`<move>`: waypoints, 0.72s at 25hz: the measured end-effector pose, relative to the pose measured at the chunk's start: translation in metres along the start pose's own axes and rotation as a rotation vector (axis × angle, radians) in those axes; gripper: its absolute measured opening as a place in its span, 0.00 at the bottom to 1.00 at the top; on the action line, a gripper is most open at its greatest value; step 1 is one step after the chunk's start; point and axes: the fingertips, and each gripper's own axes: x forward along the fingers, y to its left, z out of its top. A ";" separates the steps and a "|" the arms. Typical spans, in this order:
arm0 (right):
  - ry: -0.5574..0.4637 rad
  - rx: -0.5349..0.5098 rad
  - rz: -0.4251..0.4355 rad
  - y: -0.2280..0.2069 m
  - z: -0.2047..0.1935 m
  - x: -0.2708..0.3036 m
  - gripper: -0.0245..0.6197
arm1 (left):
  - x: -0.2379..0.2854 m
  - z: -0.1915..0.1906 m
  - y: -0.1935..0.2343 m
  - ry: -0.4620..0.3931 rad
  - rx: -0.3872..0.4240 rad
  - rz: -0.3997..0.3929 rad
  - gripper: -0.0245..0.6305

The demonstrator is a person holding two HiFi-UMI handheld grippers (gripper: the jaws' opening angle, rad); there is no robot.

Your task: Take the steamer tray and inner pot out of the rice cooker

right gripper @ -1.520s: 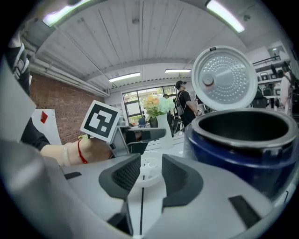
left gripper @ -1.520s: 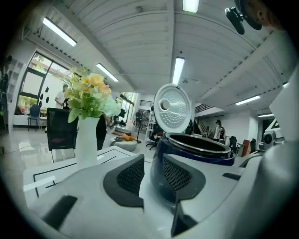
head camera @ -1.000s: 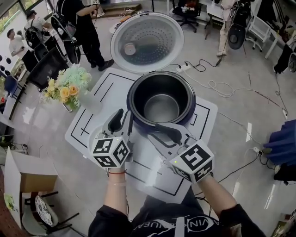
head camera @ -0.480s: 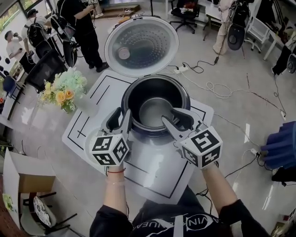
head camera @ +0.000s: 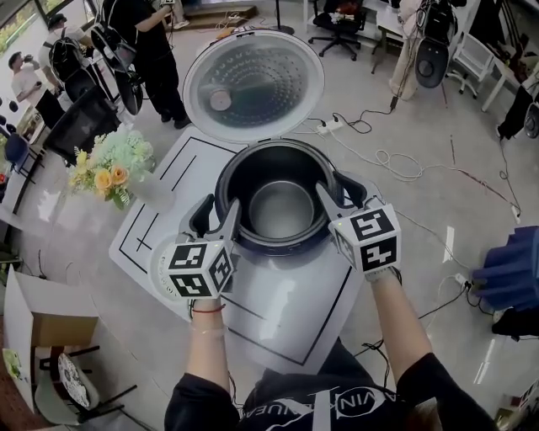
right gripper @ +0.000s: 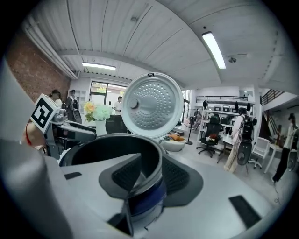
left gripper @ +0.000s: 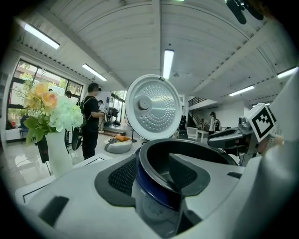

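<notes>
While lid (head camera: 253, 82) stands open, inner pot (head camera: 278, 210) gleams grey.

— What lies past the left gripper (head camera: 216, 217)?
— A vase of flowers (head camera: 105, 164) to its left, people standing farther off, windows (left gripper: 32, 88) behind them.
— And around the right gripper (head camera: 339, 192)?
— Glossy grey floor (head camera: 421, 109) to its right, strewn with cables (head camera: 396, 160); an office chair (head camera: 341, 21) far ahead. Strip lights (left gripper: 168, 63) run overhead.
</notes>
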 end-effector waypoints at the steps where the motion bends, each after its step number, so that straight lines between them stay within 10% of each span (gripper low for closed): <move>1: 0.011 0.002 -0.002 -0.004 -0.002 0.004 0.25 | 0.003 -0.002 0.001 0.009 0.008 0.003 0.33; 18: 0.129 0.090 0.084 -0.020 -0.019 0.037 0.32 | 0.027 -0.007 -0.003 0.086 0.007 -0.018 0.36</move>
